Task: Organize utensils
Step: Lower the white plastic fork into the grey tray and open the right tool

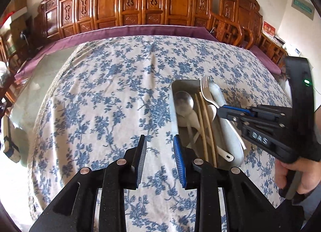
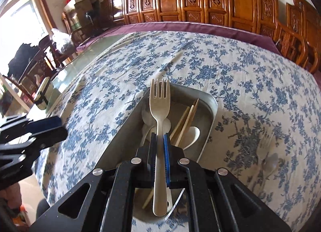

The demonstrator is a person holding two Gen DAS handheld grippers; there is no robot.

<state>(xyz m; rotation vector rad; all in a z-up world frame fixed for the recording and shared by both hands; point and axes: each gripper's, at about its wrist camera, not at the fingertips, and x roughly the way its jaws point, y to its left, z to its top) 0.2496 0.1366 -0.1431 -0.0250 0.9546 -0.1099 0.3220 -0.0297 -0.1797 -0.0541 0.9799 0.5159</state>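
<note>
Step in hand: placing. Right tongs [image 2: 159, 143] clamp the cream fork [image 2: 159, 111] by its handle, directly above the metal tray [image 2: 210, 109], which holds spoons and chopsticks [image 2: 186, 123]. Left tongs [image 1: 159, 158] part-open, nothing between them, over the counter [image 1: 110, 91] just left of the tray. Next: lower the fork into the tray, release.

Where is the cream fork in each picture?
Left wrist view: the cream fork is right of middle, over the metal tray, held by the right claw.
Right wrist view: the fork is dead centre, gripped between the claw's pads.
Shared landmark: the metal tray.
</note>
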